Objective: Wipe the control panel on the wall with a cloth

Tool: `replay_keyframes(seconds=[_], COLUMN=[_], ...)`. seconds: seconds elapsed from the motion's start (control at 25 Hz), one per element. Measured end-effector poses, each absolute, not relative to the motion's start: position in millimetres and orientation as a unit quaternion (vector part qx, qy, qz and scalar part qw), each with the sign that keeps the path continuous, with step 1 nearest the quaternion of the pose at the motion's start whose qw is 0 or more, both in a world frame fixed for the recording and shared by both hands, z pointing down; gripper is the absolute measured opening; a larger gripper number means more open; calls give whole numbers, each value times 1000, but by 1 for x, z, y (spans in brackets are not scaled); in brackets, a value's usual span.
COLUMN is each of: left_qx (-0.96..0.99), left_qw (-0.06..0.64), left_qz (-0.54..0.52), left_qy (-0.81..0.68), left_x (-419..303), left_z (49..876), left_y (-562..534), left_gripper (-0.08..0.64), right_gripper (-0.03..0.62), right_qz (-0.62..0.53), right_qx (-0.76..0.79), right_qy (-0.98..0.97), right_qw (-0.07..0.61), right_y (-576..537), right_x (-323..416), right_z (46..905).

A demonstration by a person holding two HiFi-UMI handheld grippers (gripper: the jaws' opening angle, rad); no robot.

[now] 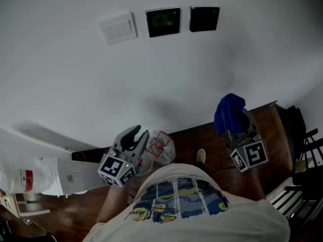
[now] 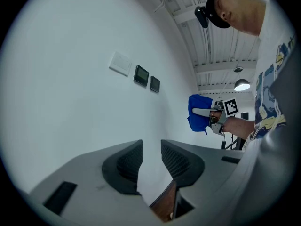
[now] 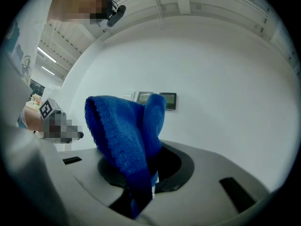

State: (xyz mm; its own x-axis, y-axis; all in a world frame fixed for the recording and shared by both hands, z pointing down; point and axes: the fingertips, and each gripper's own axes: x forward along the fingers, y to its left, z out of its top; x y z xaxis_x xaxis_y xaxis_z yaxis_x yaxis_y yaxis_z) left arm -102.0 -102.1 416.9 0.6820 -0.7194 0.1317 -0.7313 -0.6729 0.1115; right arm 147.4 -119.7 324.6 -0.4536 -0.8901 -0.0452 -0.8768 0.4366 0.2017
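The right claw (image 3: 149, 164) is clamped on a bunched blue knitted cloth (image 3: 123, 126), held up facing the white wall (image 1: 75, 84), likely to reach the dark square control panel (image 1: 163, 22) well above; the left claw (image 2: 151, 160), slightly parted and empty, hangs low

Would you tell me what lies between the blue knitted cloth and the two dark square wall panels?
Only bare white wall separates the blue knitted cloth from the dark square panels, per the head view.
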Motion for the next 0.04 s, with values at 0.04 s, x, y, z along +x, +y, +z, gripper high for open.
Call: replay_keyframes(seconds=[0.04], left_qx=[914], left_qw=[78], left_qz=[38], left_qy=[-397], left_x=[-102], left_z=[416], left_y=[-102], left_gripper=[97], right_gripper=[91], right_qz=[-99], right_qx=[521], right_qy=[-847], right_qw=[34], right_y=[-120], right_x=[147], right_z=[324])
